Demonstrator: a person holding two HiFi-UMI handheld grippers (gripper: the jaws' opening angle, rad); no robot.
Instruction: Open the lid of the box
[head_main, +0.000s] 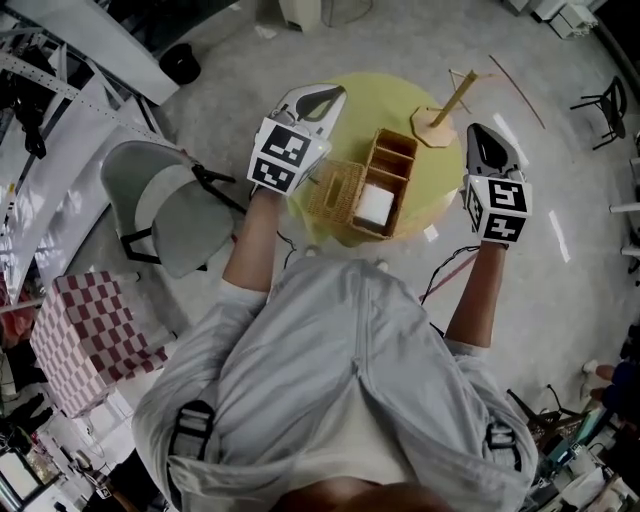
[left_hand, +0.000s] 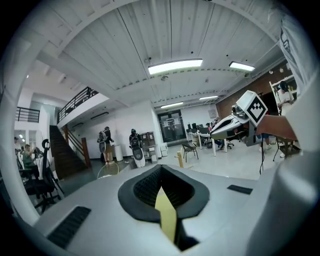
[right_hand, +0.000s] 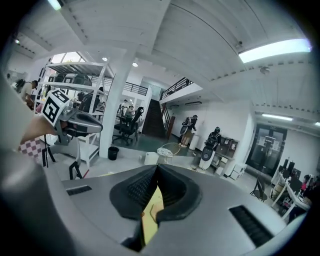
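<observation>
On the yellow table (head_main: 390, 100), the woven box (head_main: 392, 160) stands, its lid (head_main: 335, 192) folded open.
Our left gripper (left_hand: 160, 172) and right gripper (right_hand: 156, 172) have jaws pressed together, empty; the lid seems light and stiff: we would pinch its free edge.

Head view: set above the person, facing steeply down, close over the left gripper (head_main: 335, 95), the right gripper (head_main: 474, 130) and the round table (head_main: 400, 95). Left gripper view: set behind its own jaws, facing nearly level across a hall, with the right gripper up-right beyond the jaws. Right gripper view: set likewise, with the left gripper up-left of its jaws. Shared: a far staircase (left_hand: 65, 150), left of the left jaws and straight beyond the right jaws.
</observation>
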